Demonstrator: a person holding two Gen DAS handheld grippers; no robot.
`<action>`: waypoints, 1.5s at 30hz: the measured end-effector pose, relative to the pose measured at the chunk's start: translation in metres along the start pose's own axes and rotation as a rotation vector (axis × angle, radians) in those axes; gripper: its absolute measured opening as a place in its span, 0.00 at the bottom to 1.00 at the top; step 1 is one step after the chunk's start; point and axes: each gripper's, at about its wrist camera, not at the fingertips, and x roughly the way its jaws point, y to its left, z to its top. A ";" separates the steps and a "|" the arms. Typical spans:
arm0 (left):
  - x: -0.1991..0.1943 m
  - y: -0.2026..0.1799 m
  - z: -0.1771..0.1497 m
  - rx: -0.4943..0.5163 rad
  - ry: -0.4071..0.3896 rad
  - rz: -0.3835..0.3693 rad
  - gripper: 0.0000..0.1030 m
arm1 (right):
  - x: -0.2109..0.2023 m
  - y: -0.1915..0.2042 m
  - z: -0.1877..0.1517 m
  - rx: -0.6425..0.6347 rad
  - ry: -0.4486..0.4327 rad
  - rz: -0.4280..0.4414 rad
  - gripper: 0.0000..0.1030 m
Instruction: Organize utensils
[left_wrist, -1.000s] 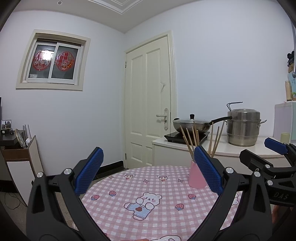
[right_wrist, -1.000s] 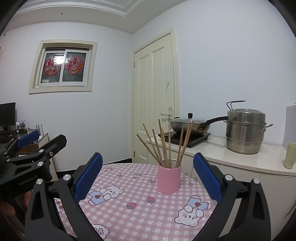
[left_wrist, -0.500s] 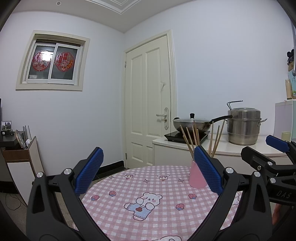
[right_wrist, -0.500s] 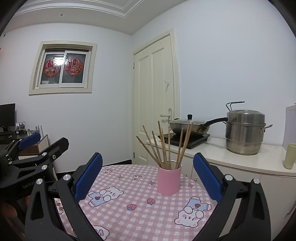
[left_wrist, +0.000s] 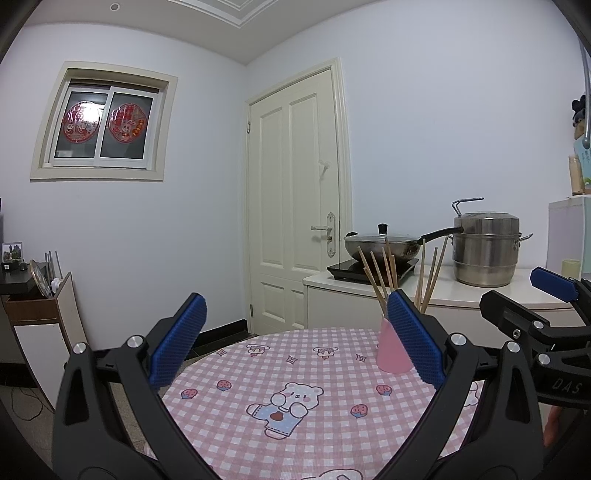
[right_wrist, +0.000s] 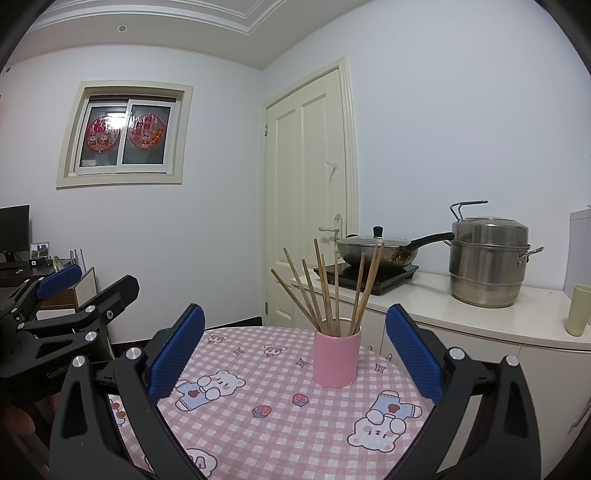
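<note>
A pink cup (right_wrist: 337, 358) stands upright on the round table with the pink checked cloth (right_wrist: 258, 417). Several wooden chopsticks (right_wrist: 328, 291) stand fanned out in it. In the left wrist view the cup (left_wrist: 391, 350) is partly hidden behind my left gripper's right finger. My left gripper (left_wrist: 295, 343) is open and empty, above the table, left of the cup. My right gripper (right_wrist: 293, 349) is open and empty, above the table, with the cup seen between its jaws further off. Each gripper shows at the edge of the other's view.
A white counter (right_wrist: 480, 314) behind the table holds a wok on a hob (right_wrist: 376, 251), a steel steamer pot (right_wrist: 487, 262) and a pale green cup (right_wrist: 578, 310). A closed door (left_wrist: 299, 206) is behind. A low cabinet (left_wrist: 33, 317) stands at the left.
Both grippers have drifted only slightly; the views shift a little. The cup and chopsticks have not moved.
</note>
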 end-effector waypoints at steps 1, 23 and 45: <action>0.000 0.000 0.000 -0.001 0.000 -0.001 0.94 | 0.000 0.000 0.000 0.000 0.000 -0.001 0.92; -0.002 0.000 -0.002 -0.002 -0.008 -0.003 0.94 | 0.002 0.001 -0.002 0.000 0.010 -0.001 0.92; -0.003 -0.001 -0.003 -0.001 -0.008 -0.008 0.94 | 0.002 0.003 -0.003 -0.001 0.016 -0.002 0.92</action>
